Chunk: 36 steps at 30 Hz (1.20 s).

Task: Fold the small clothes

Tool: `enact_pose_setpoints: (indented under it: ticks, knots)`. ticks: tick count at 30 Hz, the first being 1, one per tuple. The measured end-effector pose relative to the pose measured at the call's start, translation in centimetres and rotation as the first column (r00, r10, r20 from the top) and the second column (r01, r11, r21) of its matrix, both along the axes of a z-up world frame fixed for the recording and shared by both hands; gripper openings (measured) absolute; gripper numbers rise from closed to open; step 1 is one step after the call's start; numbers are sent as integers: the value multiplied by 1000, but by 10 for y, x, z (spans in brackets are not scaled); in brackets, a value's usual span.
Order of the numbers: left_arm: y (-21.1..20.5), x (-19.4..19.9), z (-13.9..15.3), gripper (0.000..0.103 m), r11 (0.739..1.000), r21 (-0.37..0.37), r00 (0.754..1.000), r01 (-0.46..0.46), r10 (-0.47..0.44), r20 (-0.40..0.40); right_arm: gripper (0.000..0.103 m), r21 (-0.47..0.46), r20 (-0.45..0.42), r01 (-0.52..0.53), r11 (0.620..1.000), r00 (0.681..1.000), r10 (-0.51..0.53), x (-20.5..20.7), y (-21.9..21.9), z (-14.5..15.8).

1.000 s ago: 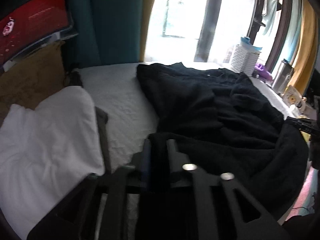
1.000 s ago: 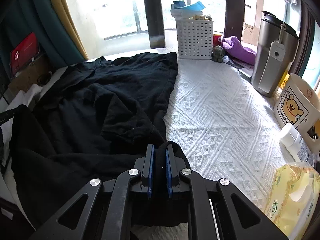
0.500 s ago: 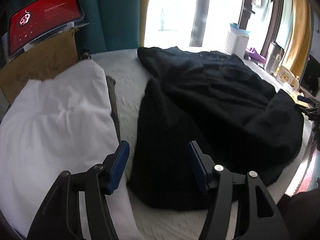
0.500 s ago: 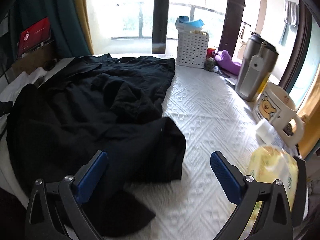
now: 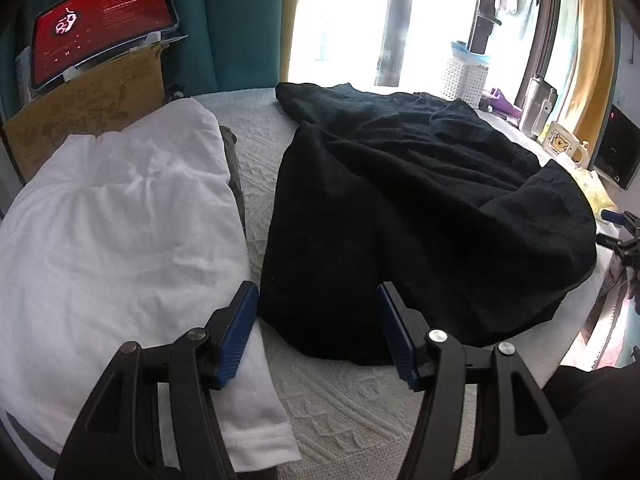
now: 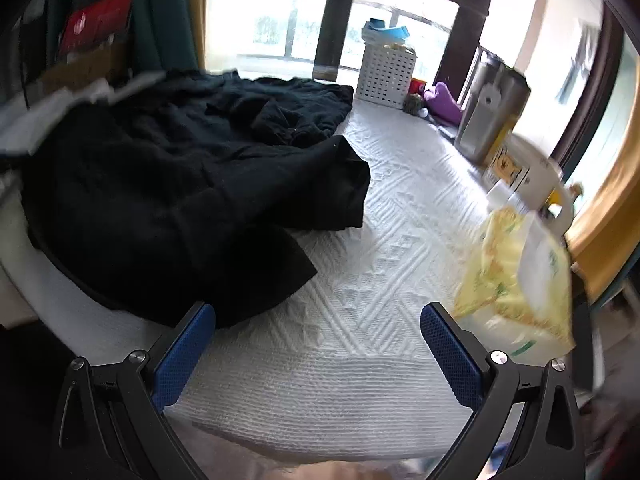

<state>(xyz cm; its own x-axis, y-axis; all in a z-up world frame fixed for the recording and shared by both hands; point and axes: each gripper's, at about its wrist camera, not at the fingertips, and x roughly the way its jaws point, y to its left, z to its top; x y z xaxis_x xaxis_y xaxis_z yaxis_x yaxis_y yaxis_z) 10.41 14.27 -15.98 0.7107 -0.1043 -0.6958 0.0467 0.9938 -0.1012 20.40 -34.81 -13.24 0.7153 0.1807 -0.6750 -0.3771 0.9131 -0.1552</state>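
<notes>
A black garment (image 5: 420, 208) lies loosely doubled over on the white textured cloth (image 5: 340, 396) that covers the table. Its near edge sits just beyond my left gripper (image 5: 316, 312), which is open with nothing between its blue pads. A folded white garment (image 5: 112, 220) lies to the left of it. In the right wrist view the black garment (image 6: 180, 196) fills the left half. My right gripper (image 6: 318, 322) stands wide open over bare cloth at the table's near edge, holding nothing; its left pad is close to the garment's corner.
A white perforated basket (image 6: 386, 76), a steel tumbler (image 6: 492, 116), a bear mug (image 6: 524, 176) and a yellow wipes pack (image 6: 520, 268) line the right side. A tablet with a red screen (image 5: 100, 20) leans on cardboard (image 5: 88, 108) at the back left.
Both grippers have let go of the black garment and opened. They have drawn back towards the near edge. The garment's near half now lies folded over the rest.
</notes>
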Motion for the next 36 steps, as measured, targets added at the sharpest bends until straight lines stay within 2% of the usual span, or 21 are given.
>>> enact_pose_setpoints:
  ticks: [6,8,11,15,17,18,19,20,21,22,24,29,33,36]
  knots:
    - [-1,8,0,61,1000,8,1000,10,-10,4,103,120,-6,-20,993,1000,21,20,-5,10]
    - [1,14,-4,61,1000,4,1000,5,-5,-10,99,151,-25,-41,988,999,45,29,-1,8]
    - [1,21,-6,61,1000,-9,1000,12,-12,-16,86,169,-59,-71,983,995,82,35,8,1]
    - [1,27,-15,61,1000,-14,999,27,-28,-43,64,195,-96,-100,976,988,120,37,17,-10]
    - [-3,24,-16,56,999,3,999,35,-34,-36,39,219,-91,-121,968,985,144,35,18,-11]
    - [-3,23,-16,40,999,7,998,40,-40,-39,22,227,-99,-129,965,983,155,33,18,-11]
    - [-4,21,-17,28,999,-1,998,49,-49,-49,15,227,-100,-136,964,982,162,31,20,-11]
    - [-3,18,-18,25,999,-12,997,51,-52,-55,12,220,-95,-147,964,981,171,28,21,-11]
    - [-4,15,-17,17,999,-18,997,51,-52,-52,9,219,-92,-151,964,980,175,25,22,-9]
    - [-4,10,-14,11,998,-32,997,56,-57,-46,8,220,-85,-153,963,981,175,22,22,-6]
    - [-6,0,-3,11,996,-69,998,64,-66,-17,8,225,-65,-150,963,984,169,16,20,2]
    - [-18,-23,38,10,993,-75,993,88,-81,85,8,274,16,-140,952,990,141,-3,9,39]
    - [-26,-35,77,10,988,-100,977,114,-93,193,7,305,90,-154,940,987,133,-20,3,71]
    - [-31,-45,108,10,984,-118,955,135,-97,281,6,350,143,-165,922,982,121,-30,-2,95]
